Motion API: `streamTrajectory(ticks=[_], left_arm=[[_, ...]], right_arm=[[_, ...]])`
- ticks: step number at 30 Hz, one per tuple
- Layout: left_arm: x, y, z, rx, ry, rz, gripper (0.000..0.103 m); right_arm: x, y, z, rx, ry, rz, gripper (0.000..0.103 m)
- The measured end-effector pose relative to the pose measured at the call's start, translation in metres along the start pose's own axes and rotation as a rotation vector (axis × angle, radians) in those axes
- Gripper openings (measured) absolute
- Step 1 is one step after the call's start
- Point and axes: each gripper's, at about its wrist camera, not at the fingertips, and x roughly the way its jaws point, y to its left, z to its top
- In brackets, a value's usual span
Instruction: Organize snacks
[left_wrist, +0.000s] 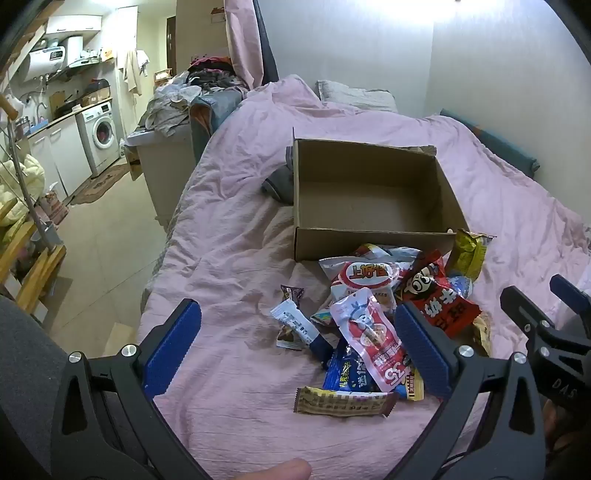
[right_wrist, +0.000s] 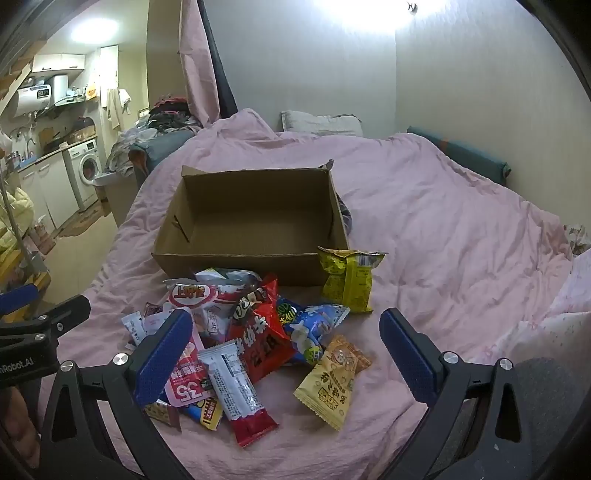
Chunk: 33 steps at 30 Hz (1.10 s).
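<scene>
Left claw (left_wrist: 299, 339) open above snacks; pink packet (left_wrist: 373, 343) reads "35".

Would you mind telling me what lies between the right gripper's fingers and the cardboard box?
The snack pile lies there on the pink bedspread, reaching up to the empty box. The open right gripper hovers over its near edge, as the right wrist view shows.

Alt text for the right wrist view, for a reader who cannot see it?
An open right hand-held gripper hovers over a heap of snack packets on a pink bedspread. Just behind the heap sits an empty cardboard box, with a yellow packet standing against its front corner.
</scene>
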Motion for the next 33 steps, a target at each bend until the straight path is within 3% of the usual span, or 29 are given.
streamTrajectory(ticks=[33], left_arm=[[0.0,-0.0001,0.0,0.003,-0.002,0.003,0.103]], right_arm=[[0.003,0.0004,-0.0009,-0.005,0.005,-0.006,0.103]])
